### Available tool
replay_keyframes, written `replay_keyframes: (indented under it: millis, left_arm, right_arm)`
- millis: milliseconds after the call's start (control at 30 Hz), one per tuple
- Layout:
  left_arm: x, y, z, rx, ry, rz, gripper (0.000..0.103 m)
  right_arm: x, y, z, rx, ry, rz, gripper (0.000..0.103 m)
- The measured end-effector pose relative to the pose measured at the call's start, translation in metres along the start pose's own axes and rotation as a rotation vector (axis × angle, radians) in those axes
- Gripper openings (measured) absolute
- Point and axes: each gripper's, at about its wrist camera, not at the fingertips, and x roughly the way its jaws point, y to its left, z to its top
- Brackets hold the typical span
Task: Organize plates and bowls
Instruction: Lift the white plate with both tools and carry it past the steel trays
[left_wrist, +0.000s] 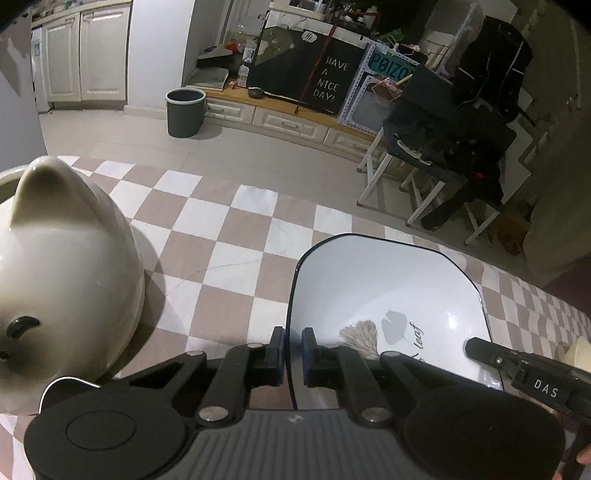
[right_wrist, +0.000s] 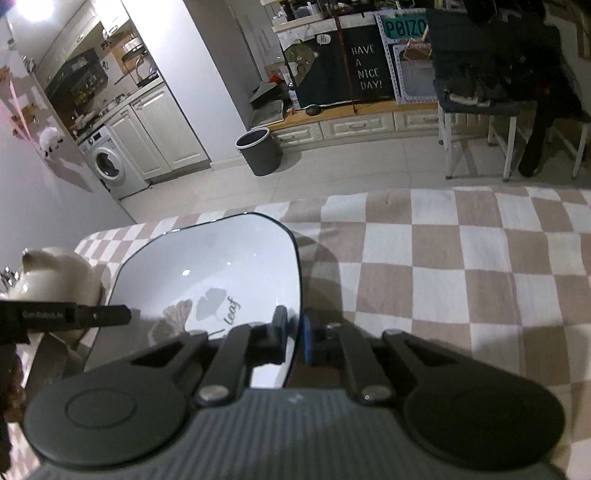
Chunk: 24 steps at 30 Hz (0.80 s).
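A white square plate (left_wrist: 380, 295) with a dark rim and a leaf print lies on the checkered tablecloth (left_wrist: 221, 236). My left gripper (left_wrist: 293, 338) is shut on the plate's left rim, one pad on each side of the edge. The right gripper (left_wrist: 476, 349) reaches in from the right in this view. In the right wrist view the same plate (right_wrist: 210, 266) lies left of centre, and my right gripper (right_wrist: 293, 325) is shut on its right rim. The left gripper (right_wrist: 122, 315) enters there from the left. A cream cat-shaped bowl (left_wrist: 62, 280) stands upside down to the plate's left.
The cat-shaped bowl (right_wrist: 55, 277) sits close to the plate's left side. A spoon-like metal piece (left_wrist: 66, 386) lies beside it. Checkered cloth (right_wrist: 461, 277) stretches to the right of the plate. Beyond the table are a grey bin (right_wrist: 258, 149), chairs (left_wrist: 436, 155) and low cabinets (left_wrist: 291, 123).
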Motion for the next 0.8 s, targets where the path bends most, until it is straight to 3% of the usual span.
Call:
replay_keyframes:
  millis: [300, 600, 800]
  left_arm:
    - [-0.038, -0.011, -0.011, 0.009, -0.053, -0.038, 0.01]
    - [-0.124, -0.045, -0.044, 0.029, -0.115, -0.111, 0.01]
    - [-0.183, -0.063, -0.075, 0.043, -0.145, -0.135, 0.01]
  right_arm:
    - [-0.039, -0.006, -0.001, 0.036, -0.039, 0.049, 0.012]
    - [-0.135, -0.006, -0.016, 0.058, -0.146, 0.065, 0.012]
    - [-0.195, -0.005, -0.041, 0.09, -0.165, 0.081, 0.012]
